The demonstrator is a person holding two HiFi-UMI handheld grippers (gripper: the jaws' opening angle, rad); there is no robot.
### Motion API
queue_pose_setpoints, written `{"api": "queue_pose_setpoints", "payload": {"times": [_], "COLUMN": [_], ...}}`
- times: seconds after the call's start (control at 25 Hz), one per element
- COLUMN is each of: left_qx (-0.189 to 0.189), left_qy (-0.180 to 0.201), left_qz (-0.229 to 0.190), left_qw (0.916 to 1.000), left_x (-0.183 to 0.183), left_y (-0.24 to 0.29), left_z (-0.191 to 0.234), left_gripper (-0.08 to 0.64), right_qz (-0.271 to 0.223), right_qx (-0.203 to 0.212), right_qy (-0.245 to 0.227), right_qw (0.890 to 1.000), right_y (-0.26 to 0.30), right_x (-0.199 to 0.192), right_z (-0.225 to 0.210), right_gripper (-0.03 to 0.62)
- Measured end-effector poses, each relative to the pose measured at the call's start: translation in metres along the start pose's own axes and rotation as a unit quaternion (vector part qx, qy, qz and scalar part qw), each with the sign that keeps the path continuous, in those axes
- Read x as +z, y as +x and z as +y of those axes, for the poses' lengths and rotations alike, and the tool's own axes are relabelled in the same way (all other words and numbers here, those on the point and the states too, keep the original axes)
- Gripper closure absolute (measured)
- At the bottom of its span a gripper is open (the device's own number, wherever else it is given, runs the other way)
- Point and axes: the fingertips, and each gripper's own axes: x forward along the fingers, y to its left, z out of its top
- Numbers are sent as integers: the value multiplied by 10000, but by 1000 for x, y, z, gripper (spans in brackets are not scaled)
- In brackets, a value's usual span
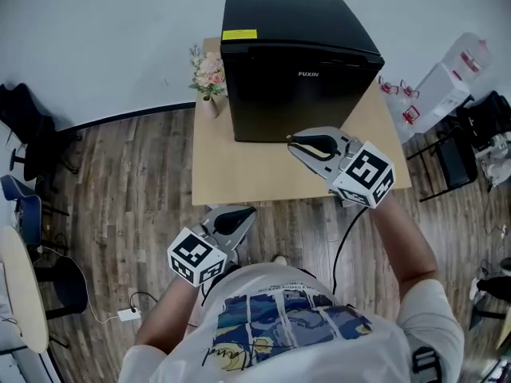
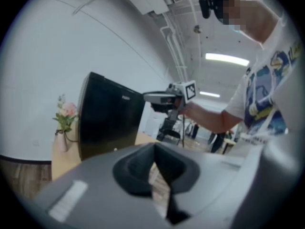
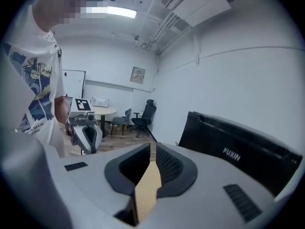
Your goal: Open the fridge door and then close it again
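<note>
Bright, even indoor light, soft shadows. Ceiling strip light (image 3: 114,12) blown out in right gripper view. The 2 gripper views: heavy fisheye, black vignette at corners, foreground soft. Fridge (image 1: 295,62) top has faint sheen, prob. glare.

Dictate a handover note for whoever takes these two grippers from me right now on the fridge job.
Left hand-held gripper: shut, empty, held low off the near edge of the table, away from the fridge.
Right hand-held gripper: shut, empty, over the table close in front of the fridge door, apparently not touching it.
Fridge: on the table, door closed; flower vase at its left.
Done: nothing that shows.
Left: probably open the door, then close it again.
</note>
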Motion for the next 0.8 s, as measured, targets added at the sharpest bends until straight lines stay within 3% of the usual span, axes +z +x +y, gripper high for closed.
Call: {"api": "queue_pose_setpoints", "payload": {"times": [0.2, 0.36, 0.8], "left_qx": [-379, -532, -592], "left_qy": [165, 42, -99], "left_qz": [-62, -143, -177], "left_qw": [9991, 9985, 9980], "left_x": [16, 17, 7], "left_y": [-14, -31, -65], "left_z": [15, 25, 64], "left_gripper": [551, 551, 551], "right_qz": [395, 849, 2190], "right_qx": [-216, -344, -457], "right_qy": [-665, -1003, -1450], "right_qw": [9968, 9907, 9638], "right_y": [26, 48, 100], "right_x": [44, 60, 59], "right_z": [-47, -79, -148], "right_gripper": [566, 532, 494]}}
